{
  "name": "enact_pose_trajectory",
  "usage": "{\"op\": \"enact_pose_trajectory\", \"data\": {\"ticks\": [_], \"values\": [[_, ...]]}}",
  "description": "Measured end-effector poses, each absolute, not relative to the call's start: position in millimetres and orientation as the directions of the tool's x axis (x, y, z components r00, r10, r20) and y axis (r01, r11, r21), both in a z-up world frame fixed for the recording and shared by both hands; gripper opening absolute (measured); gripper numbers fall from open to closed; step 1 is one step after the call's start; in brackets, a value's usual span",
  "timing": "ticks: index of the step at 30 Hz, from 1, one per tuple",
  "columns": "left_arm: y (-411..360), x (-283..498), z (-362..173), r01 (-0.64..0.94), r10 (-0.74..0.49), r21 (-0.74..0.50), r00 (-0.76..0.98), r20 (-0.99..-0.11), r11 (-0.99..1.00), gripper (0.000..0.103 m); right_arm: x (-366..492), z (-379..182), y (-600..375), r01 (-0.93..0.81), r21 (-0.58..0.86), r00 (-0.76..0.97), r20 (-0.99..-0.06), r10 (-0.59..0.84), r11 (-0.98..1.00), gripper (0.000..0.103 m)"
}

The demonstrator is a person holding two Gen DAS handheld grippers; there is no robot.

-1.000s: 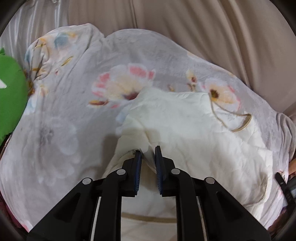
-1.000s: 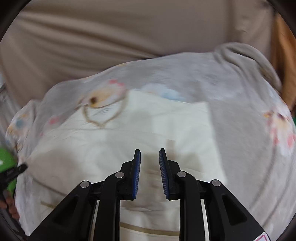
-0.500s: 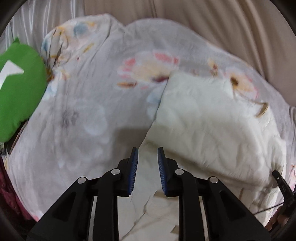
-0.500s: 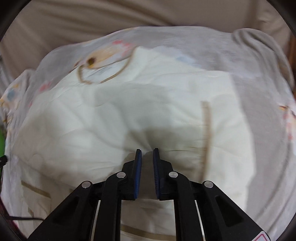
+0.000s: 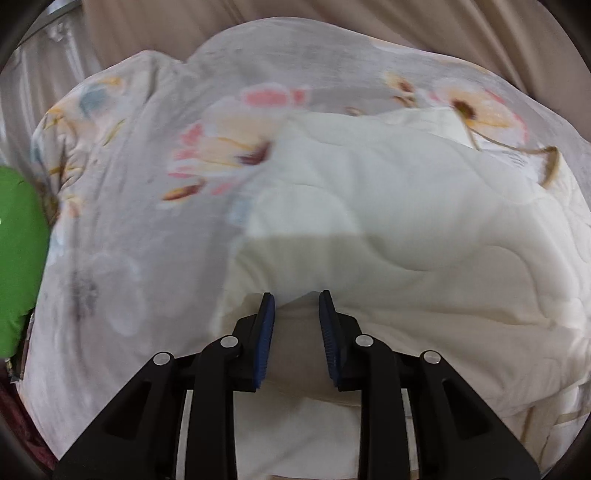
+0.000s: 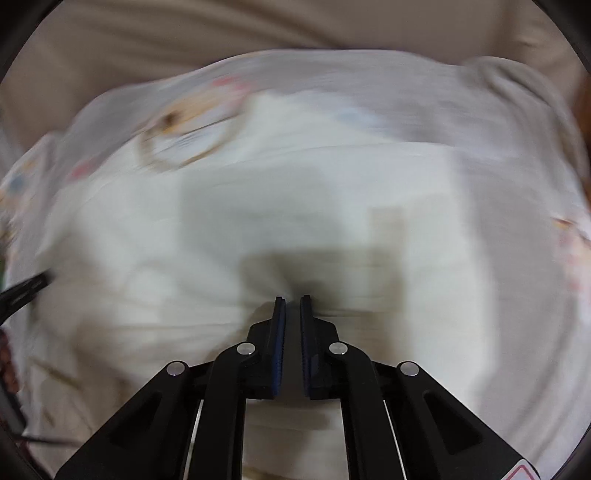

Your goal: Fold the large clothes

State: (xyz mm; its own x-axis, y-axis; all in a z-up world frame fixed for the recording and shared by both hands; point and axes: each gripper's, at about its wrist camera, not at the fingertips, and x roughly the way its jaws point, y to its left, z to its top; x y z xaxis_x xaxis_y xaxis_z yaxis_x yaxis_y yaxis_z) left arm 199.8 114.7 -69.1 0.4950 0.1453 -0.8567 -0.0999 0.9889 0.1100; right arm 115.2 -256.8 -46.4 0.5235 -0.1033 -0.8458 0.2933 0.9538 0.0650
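Observation:
A large cream quilted garment (image 5: 406,236) lies partly folded on a grey floral bedspread (image 5: 140,206). My left gripper (image 5: 295,299) is open, its fingertips at the folded cream edge with cloth between the jaws. In the right wrist view, which is blurred, the cream garment (image 6: 280,192) fills the middle. My right gripper (image 6: 292,300) is nearly closed, its jaws pinching a fold of the cream cloth. A tan loop (image 6: 184,147) lies at the garment's far left.
A green cushion (image 5: 18,258) sits at the left edge of the bed. Beige curtains (image 5: 369,22) hang behind the bed. The other gripper's black tip (image 6: 26,291) shows at the left of the right wrist view.
My left gripper has moved onto the cream fold edge and opened wider. My right gripper has stayed pinched on the cloth and is moving, blurring the view.

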Motion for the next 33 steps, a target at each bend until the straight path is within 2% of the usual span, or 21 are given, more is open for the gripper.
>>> {"op": "enact_pose_trajectory", "data": {"ticks": [1, 2, 3, 4, 5, 6, 7, 9, 10, 14, 16, 20, 23, 25, 28, 31, 33], "values": [[122, 201, -67, -0.118, 0.149, 0.104, 0.49, -0.859, 0.988, 0.024, 110, -41, -268, 0.337, 0.083, 0.529, -0.841, -0.116, 0.938, 0.015], [126, 203, -62, -0.132, 0.131, 0.075, 0.49, -0.862, 0.988, 0.024, 105, -33, -278, 0.39, 0.085, 0.536, -0.831, -0.151, 0.917, 0.023], [129, 204, -57, -0.142, 0.108, 0.042, 0.496, -0.861, 0.989, 0.024, 105, -29, -280, 0.389, 0.112, 0.554, -0.822, -0.134, 0.914, 0.026], [129, 207, -52, -0.148, 0.082, 0.007, 0.509, -0.857, 0.989, 0.025, 105, -27, -280, 0.378, 0.142, 0.571, -0.814, -0.109, 0.915, 0.035], [125, 211, -46, -0.146, 0.056, -0.025, 0.527, -0.848, 0.989, 0.028, 111, -29, -277, 0.365, 0.163, 0.578, -0.812, -0.086, 0.917, 0.05], [121, 213, -43, -0.137, 0.043, -0.036, 0.535, -0.844, 0.99, 0.032, 118, -35, -273, 0.353, 0.185, 0.574, -0.817, -0.056, 0.917, 0.055], [115, 218, -42, -0.125, 0.034, -0.041, 0.539, -0.842, 0.991, 0.033, 125, -41, -269, 0.343, 0.21, 0.566, -0.824, -0.022, 0.916, 0.056], [103, 227, -47, -0.105, 0.04, -0.019, 0.533, -0.845, 0.994, 0.033, 141, -60, -263, 0.321, 0.218, 0.521, -0.853, 0.02, 0.922, 0.036], [99, 231, -51, -0.096, 0.054, 0.004, 0.525, -0.849, 0.995, 0.033, 148, -60, -260, 0.319, 0.202, 0.509, -0.861, 0.012, 0.926, 0.008], [95, 239, -64, -0.094, 0.099, 0.059, 0.509, -0.855, 0.994, 0.034, 135, 2, -244, 0.258, 0.201, 0.687, -0.726, -0.033, 0.945, 0.004], [95, 243, -72, -0.089, 0.128, 0.097, 0.494, -0.86, 0.991, 0.034, 131, 13, -243, 0.239, 0.2, 0.721, -0.692, -0.036, 0.95, 0.004], [88, 245, -86, -0.076, 0.18, 0.164, 0.502, -0.846, 0.984, 0.035, 154, -74, -259, 0.284, 0.129, 0.496, -0.868, -0.031, 0.95, 0.004], [89, 242, -78, -0.074, 0.191, 0.178, 0.497, -0.846, 0.981, 0.034, 133, -45, -256, 0.341, 0.112, 0.554, -0.826, -0.103, 0.933, 0.009], [96, 227, -59, -0.077, 0.155, 0.134, 0.518, -0.842, 0.988, 0.034, 110, -13, -254, 0.362, 0.147, 0.631, -0.766, -0.126, 0.921, 0.009], [102, 190, -40, -0.067, 0.104, 0.08, 0.544, -0.833, 0.994, 0.034, 83, 13, -238, 0.335, 0.16, 0.682, -0.721, -0.122, 0.929, 0.017], [98, 173, -58, -0.056, 0.121, 0.107, 0.502, -0.857, 0.993, 0.034, 93, -12, -212, 0.227, 0.118, 0.63, -0.774, -0.054, 0.967, 0.016], [99, 170, -76, -0.06, 0.171, 0.163, 0.485, -0.858, 0.985, 0.034, 106, -50, -211, 0.209, 0.037, 0.533, -0.842, -0.082, 0.977, 0.005]]}}
